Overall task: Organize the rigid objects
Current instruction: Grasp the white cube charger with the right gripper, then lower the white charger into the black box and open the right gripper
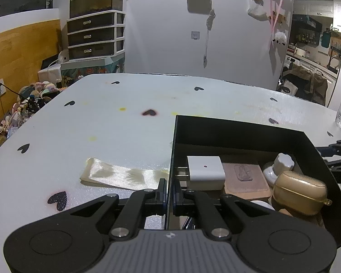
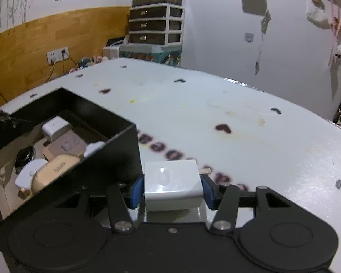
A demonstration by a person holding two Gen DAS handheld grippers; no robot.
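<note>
box nearly filled; one white block left outside it.

your left gripper (image 1: 169,192) is pinched on the near-left wall of the black box (image 1: 238,127), steadying it. your right gripper (image 2: 171,190) has the white block (image 2: 172,182) between its blue pads, which look to be touching it, on the table (image 2: 216,113) just right of the box. inside already: a white charger (image 1: 205,169), a gold case (image 1: 299,192), a white knob (image 1: 282,162), a brown card (image 1: 245,177). the box's near corner is hidden, and the dark round item is hard to make out.

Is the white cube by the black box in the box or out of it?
Out. The white cube sits on the table beside the black box's outer wall, between the right gripper's blue fingers.
</note>
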